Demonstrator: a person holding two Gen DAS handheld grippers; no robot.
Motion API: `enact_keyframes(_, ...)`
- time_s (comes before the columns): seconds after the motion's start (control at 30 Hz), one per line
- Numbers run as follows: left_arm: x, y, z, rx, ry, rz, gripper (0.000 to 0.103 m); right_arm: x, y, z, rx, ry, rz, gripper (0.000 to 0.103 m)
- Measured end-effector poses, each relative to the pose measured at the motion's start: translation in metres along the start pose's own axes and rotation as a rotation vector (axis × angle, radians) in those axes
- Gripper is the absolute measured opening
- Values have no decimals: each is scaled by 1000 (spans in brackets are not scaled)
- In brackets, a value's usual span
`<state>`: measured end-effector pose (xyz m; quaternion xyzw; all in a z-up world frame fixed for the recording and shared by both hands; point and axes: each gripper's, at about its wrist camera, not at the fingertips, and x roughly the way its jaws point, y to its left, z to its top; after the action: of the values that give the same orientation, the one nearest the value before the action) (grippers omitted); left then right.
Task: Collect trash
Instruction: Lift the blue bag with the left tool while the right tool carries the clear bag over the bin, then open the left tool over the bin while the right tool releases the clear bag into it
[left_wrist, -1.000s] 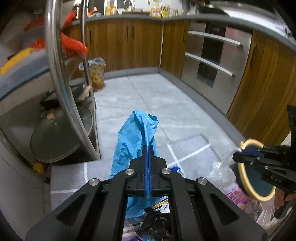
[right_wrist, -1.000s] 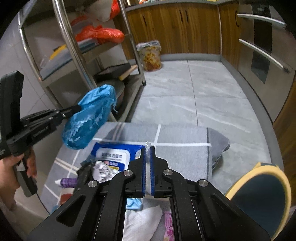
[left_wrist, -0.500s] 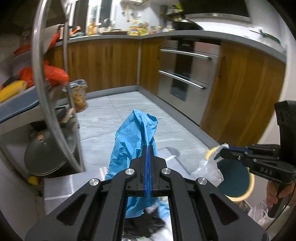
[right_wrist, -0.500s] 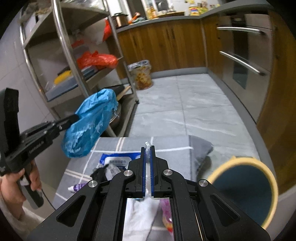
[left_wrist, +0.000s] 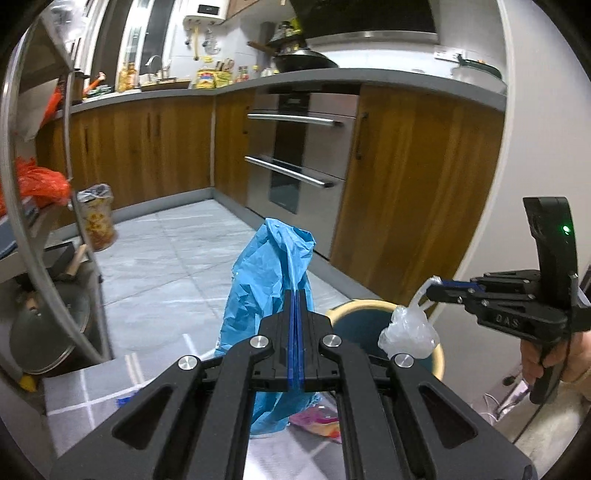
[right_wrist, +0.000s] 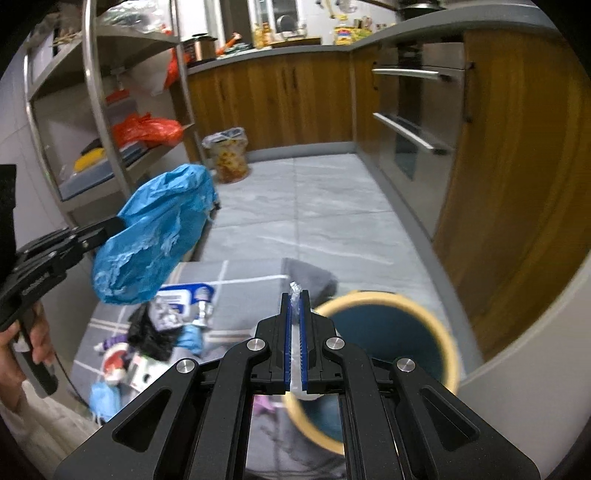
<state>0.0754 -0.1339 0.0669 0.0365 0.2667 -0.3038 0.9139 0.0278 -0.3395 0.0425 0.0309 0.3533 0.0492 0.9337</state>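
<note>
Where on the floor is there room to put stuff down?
Bare tiles stretch between the metal shelf and the oven, past the patterned bin. The grey mat is crowded with litter left of the blue bin.

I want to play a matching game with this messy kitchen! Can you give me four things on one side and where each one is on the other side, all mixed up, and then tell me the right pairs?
Things:
1. blue plastic bag
2. clear plastic bag
3. orange plastic bag
4. wet wipes pack

Places:
A. on the metal rack's shelf
B. pinched in the right hand-held gripper
C. lying on the grey mat
D. pinched in the left hand-held gripper

Pairs: 1-D, 2-B, 3-A, 4-C
</note>
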Motion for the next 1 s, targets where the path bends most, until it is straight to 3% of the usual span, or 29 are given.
enact_keyframes(0.23,24,-36,-8,55,40,-66,1,2,-41,-6,129,-16,-32,5)
enact_keyframes(0.5,63,-64,-24,115,126,-107,1,17,-68,-9,184,22,-74,5)
enact_keyframes(0.83,124,-72,-35,8,195,-218,1,58,-92,-12,233,115,-117,5)
enact_keyframes(1.0,154,-83,-46,28,238,-243,1,72,-115,-19,289,164,-139,5)
